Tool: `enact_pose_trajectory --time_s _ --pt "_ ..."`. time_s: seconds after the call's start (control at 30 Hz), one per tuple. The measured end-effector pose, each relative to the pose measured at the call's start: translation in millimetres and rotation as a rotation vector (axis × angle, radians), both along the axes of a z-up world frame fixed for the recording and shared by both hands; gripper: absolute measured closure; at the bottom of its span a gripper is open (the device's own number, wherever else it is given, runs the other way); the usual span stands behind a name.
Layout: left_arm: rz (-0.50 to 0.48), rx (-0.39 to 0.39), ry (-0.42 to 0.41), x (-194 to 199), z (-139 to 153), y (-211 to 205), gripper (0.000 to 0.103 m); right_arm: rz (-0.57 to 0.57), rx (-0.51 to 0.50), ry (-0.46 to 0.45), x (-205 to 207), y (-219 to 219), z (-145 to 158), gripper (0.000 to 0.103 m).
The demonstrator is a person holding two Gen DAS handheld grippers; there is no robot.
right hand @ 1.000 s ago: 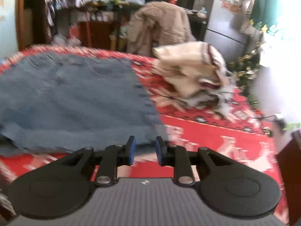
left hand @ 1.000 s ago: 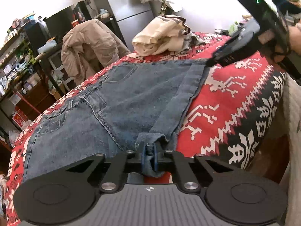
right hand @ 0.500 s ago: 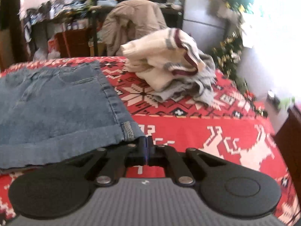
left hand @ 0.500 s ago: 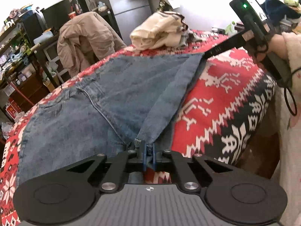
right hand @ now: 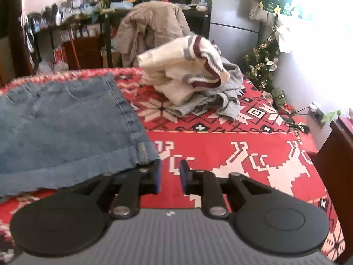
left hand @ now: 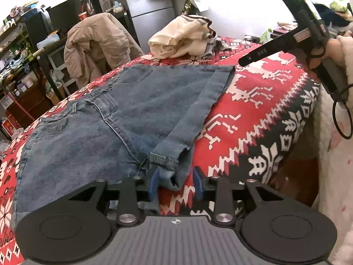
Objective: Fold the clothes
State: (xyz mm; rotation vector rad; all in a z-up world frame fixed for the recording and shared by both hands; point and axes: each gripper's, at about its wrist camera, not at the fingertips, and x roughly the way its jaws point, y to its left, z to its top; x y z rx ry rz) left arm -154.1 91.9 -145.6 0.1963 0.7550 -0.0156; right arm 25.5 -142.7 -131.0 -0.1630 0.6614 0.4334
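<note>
At the bottom centre of the left wrist view, the left gripper [left hand: 175,182] has its jaws apart, the rolled hem of the folded blue denim jeans [left hand: 123,119] lying loosely between its blue pads. The jeans spread flat across the middle left of the frame on the red, white and black patterned bed cover [left hand: 260,114]. In the right wrist view, the right gripper [right hand: 169,176] sits at lower centre, jaws apart and holding nothing, just beside the jeans' cuff corner. Beyond, at upper centre, a crumpled cream sweater with maroon stripes [right hand: 187,70] tops a grey garment [right hand: 222,101]. Farther back, a tan jacket [right hand: 152,24] drapes over a chair.
</note>
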Motion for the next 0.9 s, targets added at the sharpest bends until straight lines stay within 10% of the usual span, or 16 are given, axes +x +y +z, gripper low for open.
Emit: enact_pose_trajectory --time_s 0.17,0.9 --pt "0.048 -0.087 -0.038 -9.6 15.0 15.0 0.070 0.140 0.104 0.070 -34.5 20.7 18.0 0.058" --pt "0.320 0.137 0.059 -64.9 17.4 201.2 0.073 0.676 -0.059 0.069 -168.5 216.0 17.9 0.059"
